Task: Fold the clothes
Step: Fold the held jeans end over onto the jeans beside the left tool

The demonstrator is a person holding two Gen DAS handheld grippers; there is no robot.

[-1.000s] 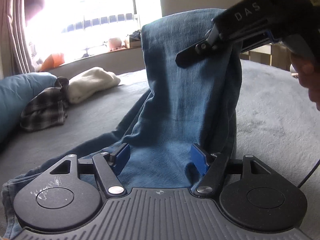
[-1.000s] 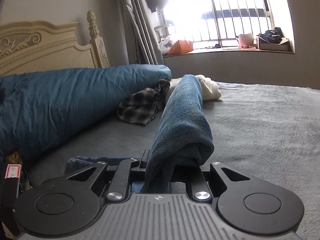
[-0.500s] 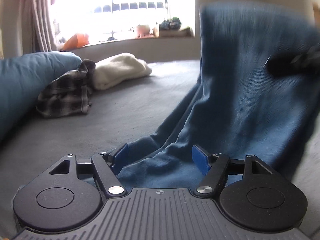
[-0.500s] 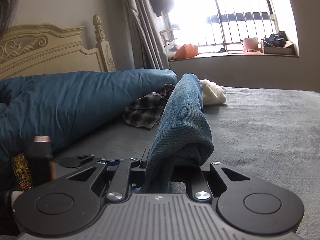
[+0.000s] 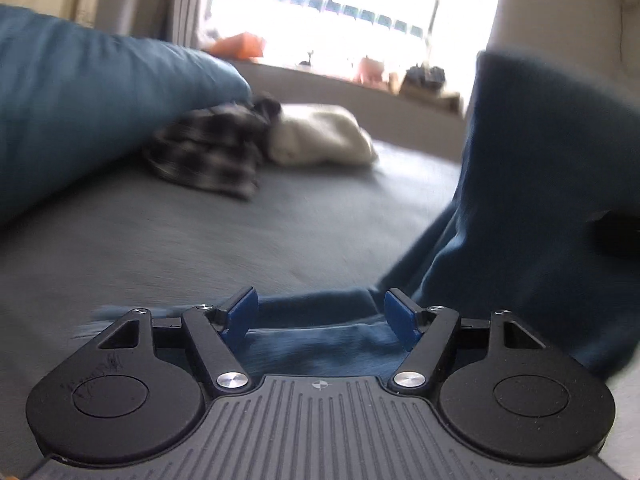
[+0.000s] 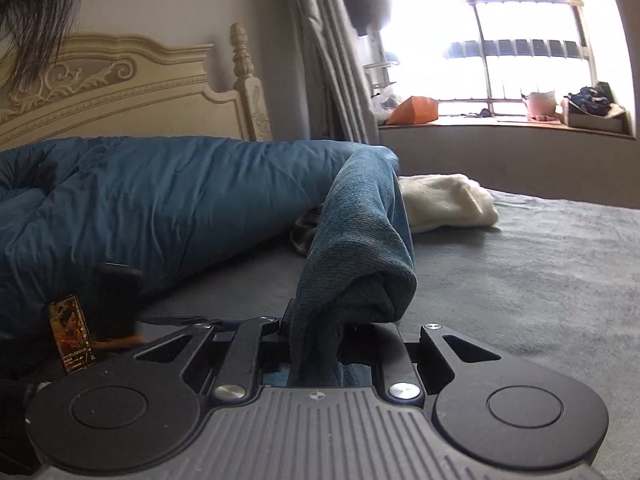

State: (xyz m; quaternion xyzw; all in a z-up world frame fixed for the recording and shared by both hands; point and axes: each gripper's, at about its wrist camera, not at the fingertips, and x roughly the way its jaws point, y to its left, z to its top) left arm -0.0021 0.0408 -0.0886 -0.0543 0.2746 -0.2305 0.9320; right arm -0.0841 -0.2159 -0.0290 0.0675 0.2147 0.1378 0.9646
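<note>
Blue jeans (image 5: 532, 184) hang up at the right of the left wrist view, their lower part lying on the bed under my left gripper (image 5: 322, 316). That gripper is open, its blue pads (image 5: 240, 314) apart over the denim, gripping nothing. My right gripper (image 6: 320, 336) is shut on a bunched fold of the jeans (image 6: 356, 240) and holds it lifted above the bed. The right gripper's dark body shows blurred at the right edge of the left wrist view (image 5: 616, 232).
A grey bed sheet (image 6: 532, 280) spreads to the right. A blue duvet (image 6: 160, 200) lies at the left by the cream headboard (image 6: 120, 92). A plaid garment (image 5: 208, 152) and a cream garment (image 5: 320, 140) lie beyond. A window sill (image 6: 500, 120) holds clutter.
My left gripper has swung left and lower, so the hanging jeans now sit at the right edge of its view. The right gripper has kept its hold and moved slightly forward.
</note>
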